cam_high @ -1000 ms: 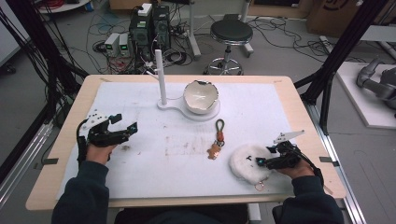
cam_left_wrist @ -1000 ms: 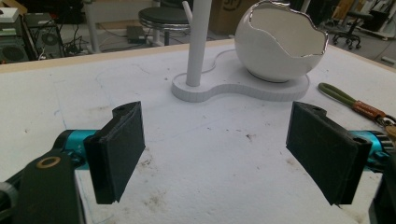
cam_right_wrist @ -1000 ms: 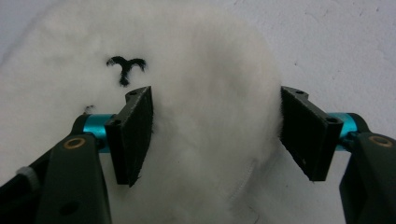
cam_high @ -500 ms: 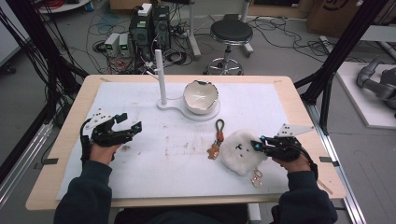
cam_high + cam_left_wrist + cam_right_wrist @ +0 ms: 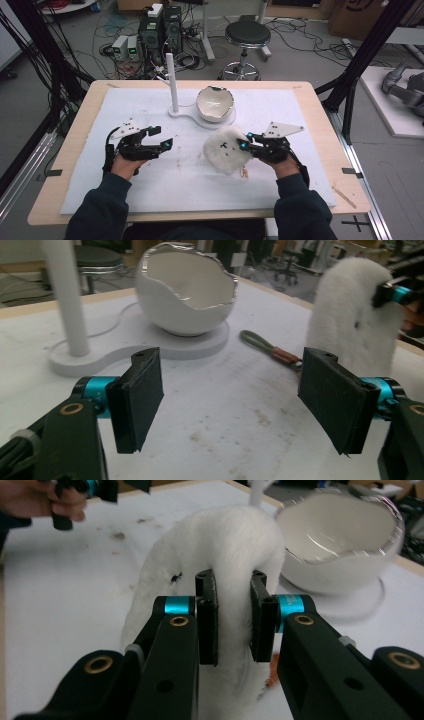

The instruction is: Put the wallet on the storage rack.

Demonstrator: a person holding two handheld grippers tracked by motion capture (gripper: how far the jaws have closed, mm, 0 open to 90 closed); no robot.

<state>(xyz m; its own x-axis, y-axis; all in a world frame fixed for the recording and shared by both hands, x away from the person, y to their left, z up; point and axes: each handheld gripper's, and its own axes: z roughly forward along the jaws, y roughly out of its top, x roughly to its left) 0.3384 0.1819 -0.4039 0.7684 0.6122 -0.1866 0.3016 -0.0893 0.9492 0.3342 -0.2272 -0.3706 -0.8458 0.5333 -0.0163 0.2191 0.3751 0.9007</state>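
Plush toy sits pinched in my right gripper, now lifted and carried closer to the eggshell bowl than half a second ago, just in front of it. My left gripper gapes wide, holding nothing, well left of that bowl, little moved.

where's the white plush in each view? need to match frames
High view: plush right of centre, in front of the eggshell bowl, held by the right tool.
Left gripper view: upper right, beyond the right jaw.
Right gripper view: centre, pinched between the jaws.
Shared landmark: the eggshell bowl.
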